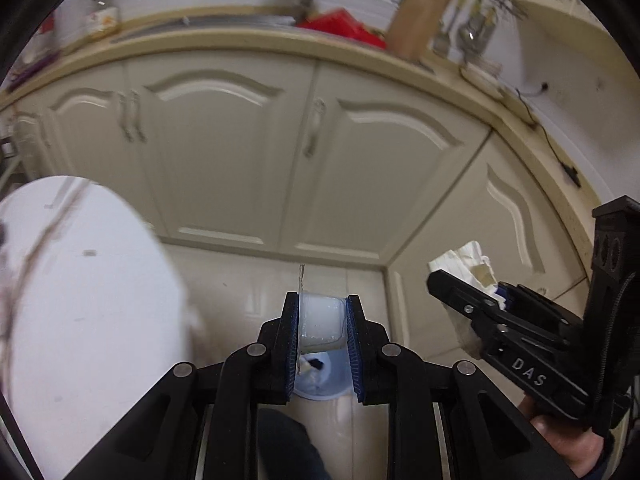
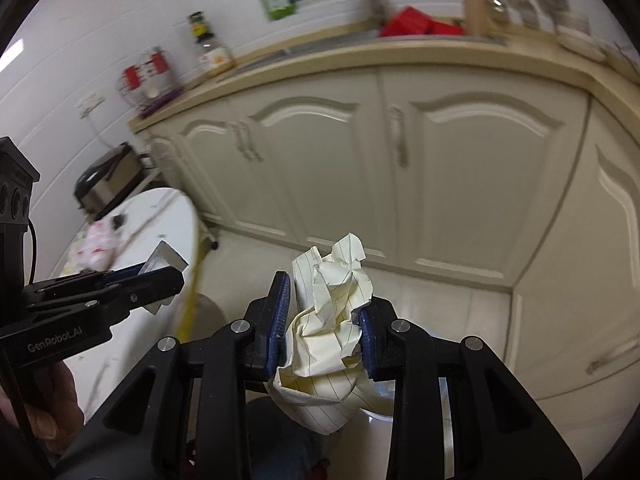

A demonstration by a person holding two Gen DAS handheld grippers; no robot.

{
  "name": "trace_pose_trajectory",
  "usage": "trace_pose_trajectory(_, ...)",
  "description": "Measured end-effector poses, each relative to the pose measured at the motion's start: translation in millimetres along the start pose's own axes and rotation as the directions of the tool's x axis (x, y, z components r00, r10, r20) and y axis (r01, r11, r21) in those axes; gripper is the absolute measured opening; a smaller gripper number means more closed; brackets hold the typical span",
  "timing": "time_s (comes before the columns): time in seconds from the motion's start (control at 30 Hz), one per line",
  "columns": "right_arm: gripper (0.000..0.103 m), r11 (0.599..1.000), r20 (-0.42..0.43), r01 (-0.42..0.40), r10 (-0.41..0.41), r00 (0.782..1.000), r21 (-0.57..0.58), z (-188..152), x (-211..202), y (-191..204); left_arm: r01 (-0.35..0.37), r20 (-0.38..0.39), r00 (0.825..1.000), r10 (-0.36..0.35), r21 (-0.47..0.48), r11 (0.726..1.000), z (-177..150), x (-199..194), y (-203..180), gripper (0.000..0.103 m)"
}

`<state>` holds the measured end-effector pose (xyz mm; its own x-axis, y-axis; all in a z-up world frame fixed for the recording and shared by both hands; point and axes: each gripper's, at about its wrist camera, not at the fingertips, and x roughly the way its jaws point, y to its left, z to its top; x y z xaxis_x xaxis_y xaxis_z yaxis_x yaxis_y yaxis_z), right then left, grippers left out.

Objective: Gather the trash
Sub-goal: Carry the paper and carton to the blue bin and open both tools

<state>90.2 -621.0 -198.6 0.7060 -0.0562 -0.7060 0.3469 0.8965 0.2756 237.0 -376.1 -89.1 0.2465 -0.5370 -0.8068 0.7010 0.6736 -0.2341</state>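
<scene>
Between the left gripper's [image 1: 322,330] blue pads, a small translucent plastic cup [image 1: 321,326] sits clamped above the floor bin [image 1: 320,380]. Right gripper [image 2: 324,332] is clamped on crumpled lined paper [image 2: 330,320], facing cream cabinets [image 2: 440,184].

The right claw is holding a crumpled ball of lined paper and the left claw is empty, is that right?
Not quite. The right claw does hold the crumpled lined paper, but the left claw is not empty: the left wrist view shows it shut on a small white plastic cup, pressed between its blue pads.
</scene>
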Motion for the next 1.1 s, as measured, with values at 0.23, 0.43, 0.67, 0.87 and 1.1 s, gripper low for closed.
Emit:
trace_pose_trajectory(0.23, 0.029, 0.991, -0.095, 0.029, -0.016, 0.995, 0.129, -14.9, 46.5, -73.7, 0.002, -0.169, 0.986, 0.002, 0.027, 1.000, 32.4, 93.0, -12.7, 0.018)
trace_pose_trajectory(0.43, 0.030, 0.974, -0.184, 0.030, 0.012, 0.983, 0.224, -36.5, 92.9, -108.7, 0.005, -0.296, 0.955, 0.005, 0.034, 0.999, 57.5, 174.4, -11.1, 0.018)
trace_pose_trajectory(0.67, 0.034, 0.951, -0.237, 0.049, 0.026, 0.971, 0.305, -52.7, 123.9, -139.9, -0.016, -0.345, 0.938, 0.038, 0.065, 0.998, 76.1, 226.5, -18.5, 0.023)
trace_pose_trajectory(0.87, 0.069, 0.935, -0.243, 0.046, 0.044, 0.969, 0.351, -58.7, 131.1, -156.5, -0.052, -0.334, 0.939, 0.082, 0.098, 0.994, 82.3, 246.3, -31.8, 0.051)
trace_pose_trajectory(1.1, 0.103, 0.911, -0.230, 0.067, 0.032, 0.973, 0.407, -63.1, 125.8, -164.1, -0.100, -0.284, 0.950, 0.126, 0.105, 0.989, 80.6, 231.2, -33.5, 0.056)
